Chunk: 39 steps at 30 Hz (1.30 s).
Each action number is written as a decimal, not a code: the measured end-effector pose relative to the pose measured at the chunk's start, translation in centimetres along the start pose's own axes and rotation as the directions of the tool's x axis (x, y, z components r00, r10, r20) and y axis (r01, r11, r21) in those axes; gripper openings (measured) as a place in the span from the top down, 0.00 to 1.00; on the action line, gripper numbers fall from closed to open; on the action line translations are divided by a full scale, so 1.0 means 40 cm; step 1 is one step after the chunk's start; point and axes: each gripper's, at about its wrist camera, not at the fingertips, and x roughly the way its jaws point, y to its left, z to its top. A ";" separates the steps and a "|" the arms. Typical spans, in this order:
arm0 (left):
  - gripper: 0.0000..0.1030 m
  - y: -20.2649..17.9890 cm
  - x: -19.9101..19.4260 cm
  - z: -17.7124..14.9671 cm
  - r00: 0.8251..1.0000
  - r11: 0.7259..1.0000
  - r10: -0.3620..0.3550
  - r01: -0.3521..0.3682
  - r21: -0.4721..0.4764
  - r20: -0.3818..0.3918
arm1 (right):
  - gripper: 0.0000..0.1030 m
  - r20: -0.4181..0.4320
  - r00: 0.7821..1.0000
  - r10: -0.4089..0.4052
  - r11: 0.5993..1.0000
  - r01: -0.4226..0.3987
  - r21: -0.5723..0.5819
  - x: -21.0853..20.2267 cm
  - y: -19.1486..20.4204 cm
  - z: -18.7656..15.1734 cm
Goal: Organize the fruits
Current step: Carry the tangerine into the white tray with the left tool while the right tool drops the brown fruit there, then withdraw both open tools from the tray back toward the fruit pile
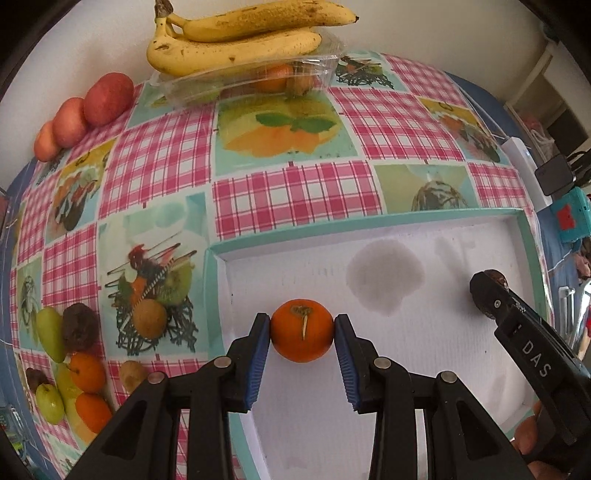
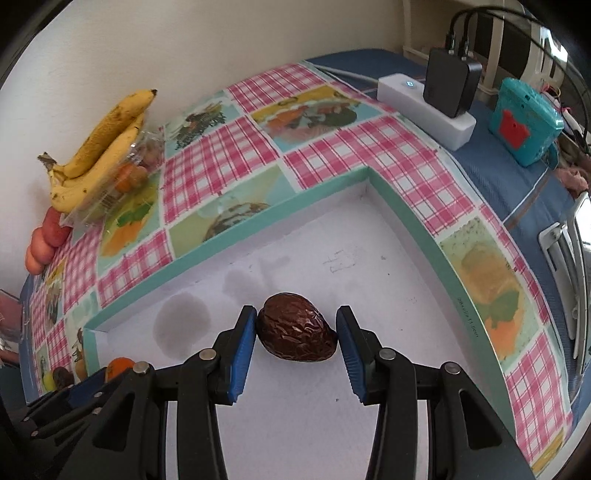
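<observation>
Clamping down now — the left gripper [image 1: 302, 330] has its blue pads pressed against both sides of a small orange fruit [image 1: 302, 329], stem end facing up, low in the centre of the left wrist view. The fruit sits over the white floor of a shallow box with a teal rim [image 1: 369, 218], though whether it rests on that floor or hangs just above it I cannot tell.

Over on the right wrist view, the right gripper [image 2: 296, 330] has a wrinkled dark brown fruit [image 2: 297, 336] between its blue pads; the left pad touches it and the right pad meets its narrow end, so it looks gripped, inside the same box near the bottom centre. A grey stain [image 2: 181, 325] marks the white floor just left of it.

Upper middle of the left view: a bunch of bananas [image 1: 236, 33] lying on a clear plastic clamshell [image 1: 251, 79] with fruit inside. Three red apples [image 1: 85, 110] line up at the upper left. Lower left — a loose cluster of green, orange and brown fruits [image 1: 70, 365] on the checked tablecloth [image 1: 295, 192]. Upper right of the right view shows a white power strip [image 2: 424, 103] with a black adapter [image 2: 452, 83] plugged in.
</observation>
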 end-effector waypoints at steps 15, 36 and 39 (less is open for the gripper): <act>0.35 0.008 -0.031 -0.060 0.997 0.997 -0.071 0.070 -0.044 -0.007 | 0.38 0.040 0.999 -0.005 1.000 0.004 0.008 -0.035 -0.005 -0.004; 0.00 0.210 -0.245 -0.232 0.937 0.955 0.206 -0.128 -0.269 0.284 | 0.08 0.165 0.981 0.097 0.992 -0.081 -0.097 -0.211 0.063 -0.064; 0.00 0.240 -0.260 -0.244 0.916 0.945 0.234 -0.135 -0.299 0.325 | 0.08 0.181 0.978 0.105 0.989 -0.084 -0.118 -0.219 0.083 -0.070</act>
